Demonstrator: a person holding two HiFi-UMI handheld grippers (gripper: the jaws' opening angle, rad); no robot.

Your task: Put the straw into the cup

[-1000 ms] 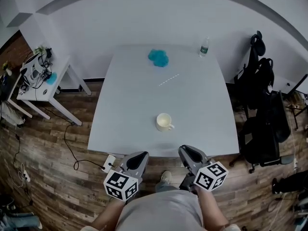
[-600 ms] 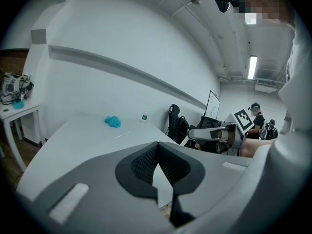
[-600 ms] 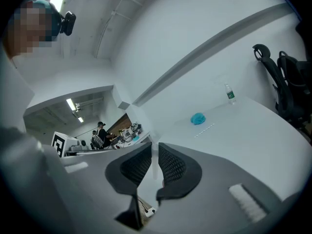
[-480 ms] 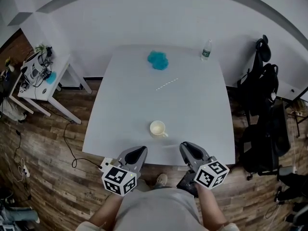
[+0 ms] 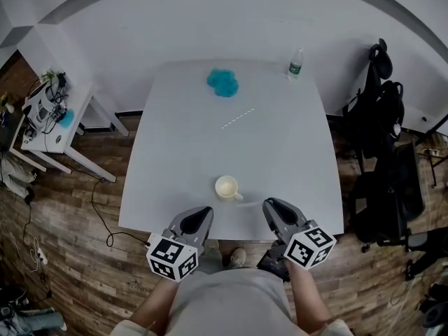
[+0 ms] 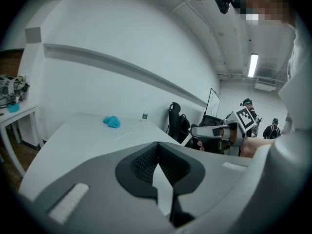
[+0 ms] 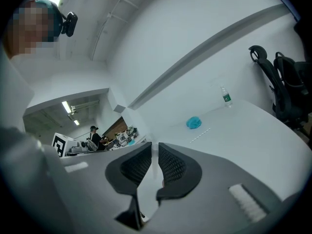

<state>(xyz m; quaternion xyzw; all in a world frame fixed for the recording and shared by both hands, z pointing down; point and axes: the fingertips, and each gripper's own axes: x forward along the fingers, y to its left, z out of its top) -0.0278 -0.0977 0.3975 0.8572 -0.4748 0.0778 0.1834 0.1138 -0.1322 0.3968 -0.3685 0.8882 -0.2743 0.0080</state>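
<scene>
At the near edge of the bench (image 5: 280,152), entries as follows.

Left gripper (image 5: 199,215): jaws are meeting at the tips and carrying nothing. Over the last second it has been coming forward with the person, from short of the bench edge to a position just at it.

Right gripper (image 5: 274,207): jaws are standing a narrow slit apart, nothing between them. It has been advancing alongside the left one and is now reaching over the bench edge.

Cup (image 5: 226,187): is standing upright and empty near the front edge, between the two grippers and just ahead of them. It is untouched.

Straw (image 5: 237,118): is lying flat and slanted near the middle of the bench, well beyond the cup and well apart from both grippers.

Blue crumpled lump (image 5: 222,82) and bottle (image 5: 296,63): are sitting at the far side, untouched.

Reading: only the approach is being made. The straw is not yet picked up, so one gripper is probably going to have to reach past the cup and open wider before the task proper begins.
</scene>
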